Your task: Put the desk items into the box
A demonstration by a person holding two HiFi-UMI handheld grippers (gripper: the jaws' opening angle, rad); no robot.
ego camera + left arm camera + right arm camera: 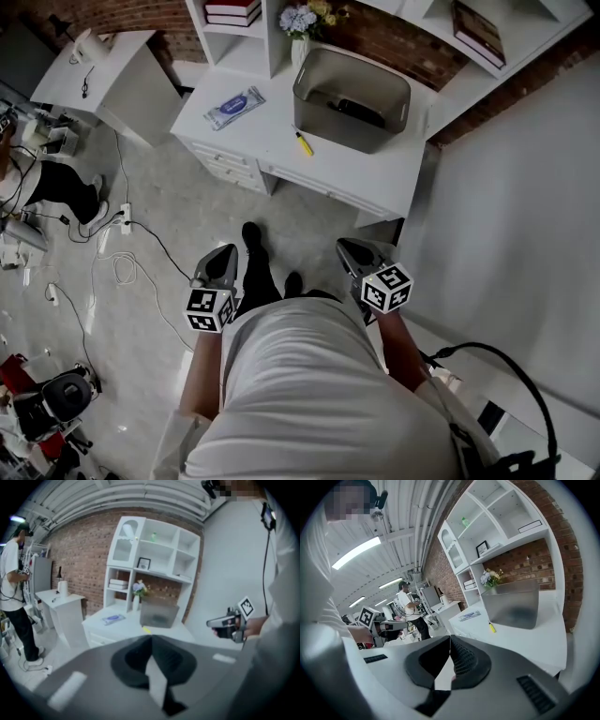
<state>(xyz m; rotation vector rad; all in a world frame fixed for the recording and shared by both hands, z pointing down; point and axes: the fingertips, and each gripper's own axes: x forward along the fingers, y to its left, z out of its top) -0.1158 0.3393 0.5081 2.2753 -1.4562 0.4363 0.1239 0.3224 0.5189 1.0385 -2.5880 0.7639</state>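
Desk [272, 131], box [339, 127] interior: head view only

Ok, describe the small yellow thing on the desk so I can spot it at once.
Start at the white desk against the brick wall and find the grey box standing on it. Just in front of the box lies a short yellow stick-shaped tool, the only slim yellow item there, unlike the flat blue-and-white packet farther along the desktop.

Research lab staged as home office: white desk [281, 141], shelf unit [154, 550] against far brick wall [79, 559]; cables [112, 267] strewn on floor left; strip-lit industrial ceiling [393, 527]; second person [410, 609] far left.
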